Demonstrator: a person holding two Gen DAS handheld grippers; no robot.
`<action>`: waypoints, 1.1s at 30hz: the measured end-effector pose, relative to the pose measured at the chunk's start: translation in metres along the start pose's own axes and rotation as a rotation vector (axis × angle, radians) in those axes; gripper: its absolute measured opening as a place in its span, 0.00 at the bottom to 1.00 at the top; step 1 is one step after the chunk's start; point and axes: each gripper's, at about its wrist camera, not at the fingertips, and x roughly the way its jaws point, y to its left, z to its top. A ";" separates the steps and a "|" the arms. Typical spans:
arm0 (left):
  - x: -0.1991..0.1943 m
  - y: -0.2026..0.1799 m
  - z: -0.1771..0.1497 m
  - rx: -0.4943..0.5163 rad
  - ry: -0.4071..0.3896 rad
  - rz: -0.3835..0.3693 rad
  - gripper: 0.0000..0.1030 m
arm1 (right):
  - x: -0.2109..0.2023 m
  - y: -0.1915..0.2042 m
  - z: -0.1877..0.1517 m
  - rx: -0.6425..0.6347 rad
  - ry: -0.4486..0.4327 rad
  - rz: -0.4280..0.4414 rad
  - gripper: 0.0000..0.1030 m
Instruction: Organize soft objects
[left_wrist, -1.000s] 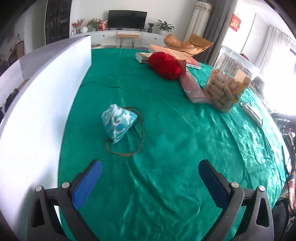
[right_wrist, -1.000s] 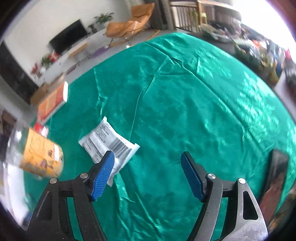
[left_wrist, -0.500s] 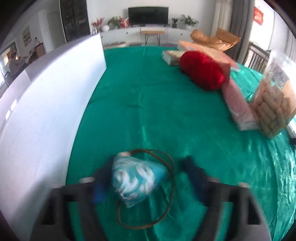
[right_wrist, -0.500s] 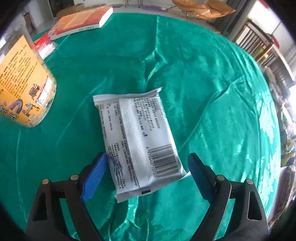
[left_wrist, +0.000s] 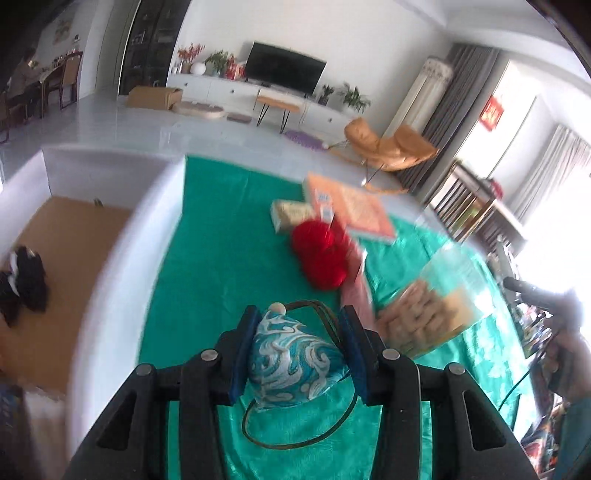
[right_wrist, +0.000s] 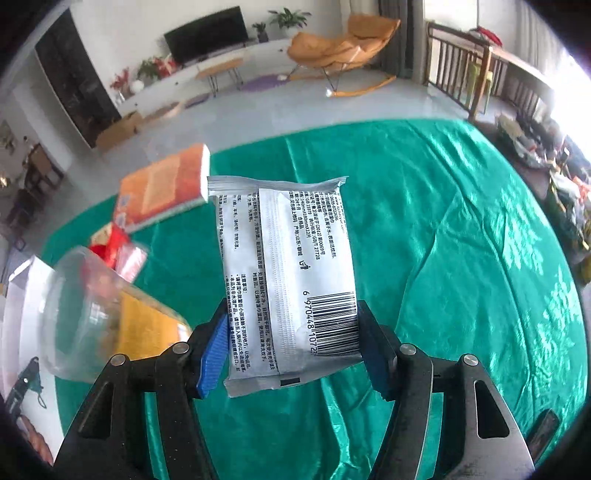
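The left gripper (left_wrist: 300, 354) clamps the blue patterned pouch (left_wrist: 295, 363) above the green tablecloth (left_wrist: 221, 258); the pouch's cord loop (left_wrist: 295, 441) hangs below. The right gripper (right_wrist: 291, 349), jaws closing, pinches the silver wipes packet (right_wrist: 288, 273) above that cloth, its lower edges hidden behind the pads.

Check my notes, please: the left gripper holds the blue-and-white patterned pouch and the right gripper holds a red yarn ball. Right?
Not quite. The right gripper holds a silver wet-wipe packet, as the right wrist view shows; its fingers are closing on it. The red yarn ball lies on the table. The left gripper does hold the patterned pouch.
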 end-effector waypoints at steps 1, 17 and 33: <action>-0.013 0.005 0.007 0.009 -0.012 0.001 0.43 | -0.012 0.022 0.007 -0.039 -0.015 0.007 0.64; -0.160 0.183 -0.028 -0.038 -0.086 0.585 1.00 | -0.063 0.432 -0.115 -0.324 0.245 0.833 0.84; 0.014 -0.035 -0.127 0.253 0.178 -0.025 1.00 | 0.034 0.127 -0.241 0.059 -0.043 -0.165 0.84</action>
